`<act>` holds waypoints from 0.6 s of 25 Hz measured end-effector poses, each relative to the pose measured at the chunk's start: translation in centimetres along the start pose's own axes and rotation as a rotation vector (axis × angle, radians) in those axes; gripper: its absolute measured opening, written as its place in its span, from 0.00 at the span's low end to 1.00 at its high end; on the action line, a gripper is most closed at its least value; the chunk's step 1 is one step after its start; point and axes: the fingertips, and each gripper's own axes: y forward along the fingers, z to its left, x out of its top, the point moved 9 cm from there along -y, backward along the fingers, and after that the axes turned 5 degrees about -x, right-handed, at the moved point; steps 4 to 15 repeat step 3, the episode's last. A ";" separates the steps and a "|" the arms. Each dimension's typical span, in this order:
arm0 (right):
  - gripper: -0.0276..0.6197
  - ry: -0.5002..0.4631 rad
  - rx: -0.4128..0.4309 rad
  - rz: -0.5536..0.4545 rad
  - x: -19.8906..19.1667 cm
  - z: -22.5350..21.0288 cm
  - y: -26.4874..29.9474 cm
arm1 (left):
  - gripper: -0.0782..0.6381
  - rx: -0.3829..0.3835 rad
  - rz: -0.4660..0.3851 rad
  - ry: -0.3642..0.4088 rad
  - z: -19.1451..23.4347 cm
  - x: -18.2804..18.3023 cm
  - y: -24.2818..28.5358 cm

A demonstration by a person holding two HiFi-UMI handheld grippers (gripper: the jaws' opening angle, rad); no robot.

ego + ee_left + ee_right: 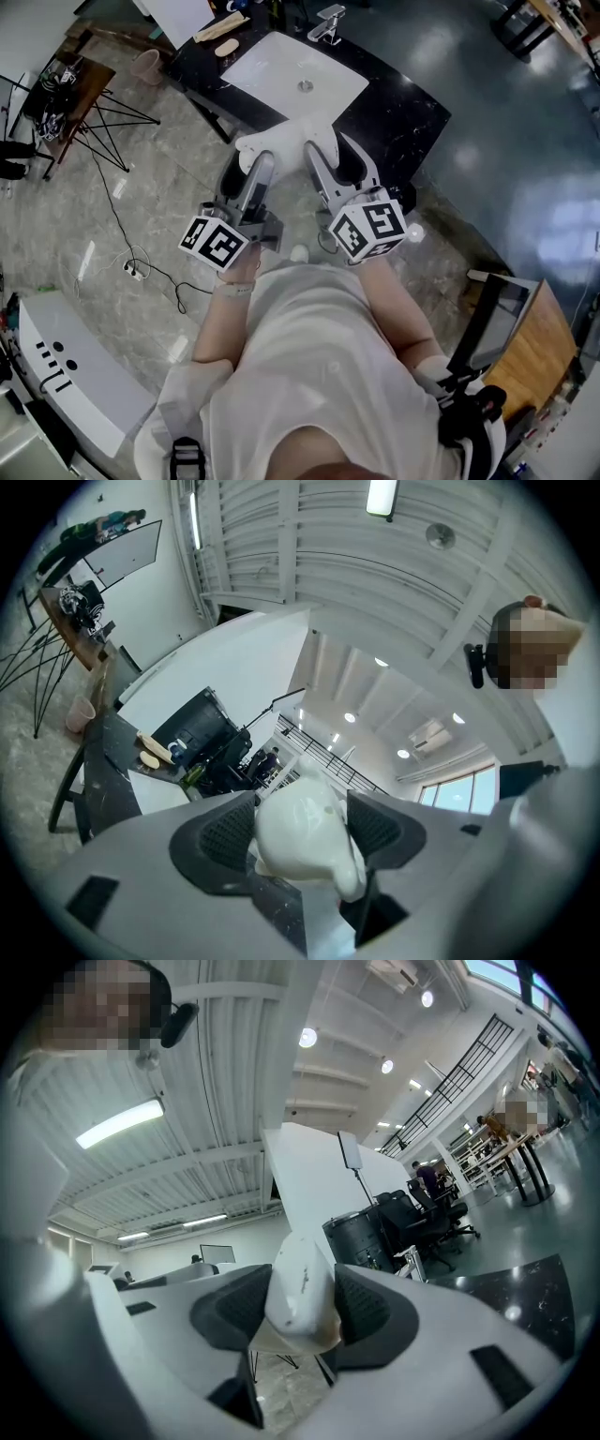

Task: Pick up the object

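A white, glossy, rounded object [286, 141] hangs in the air in front of me, held from both sides. My left gripper [251, 161] is shut on its left end, and in the left gripper view the object [302, 834] fills the gap between the dark ribbed pads [227, 836]. My right gripper [326, 155] is shut on its right end. In the right gripper view a narrower white part of the object [300, 1283] sits pinched between the pads [364, 1305]. Both grippers point away from me, side by side.
Just beyond the object stands a black table [398, 108] with a white basin [281, 70], a faucet [326, 23] and wooden pieces [221, 26]. A pink cup [147, 66], a black tripod [103, 122] and cables [136, 272] are on the marble floor at left. A wooden crate [539, 347] stands at right.
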 end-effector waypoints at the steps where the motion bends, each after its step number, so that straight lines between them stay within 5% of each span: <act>1: 0.38 -0.002 0.000 0.001 0.0 -0.1 0.0 | 0.52 0.000 0.000 -0.001 0.0 -0.1 0.1; 15: 0.38 -0.006 0.001 0.003 0.2 -0.4 0.1 | 0.52 -0.001 0.000 -0.002 0.0 -0.2 0.4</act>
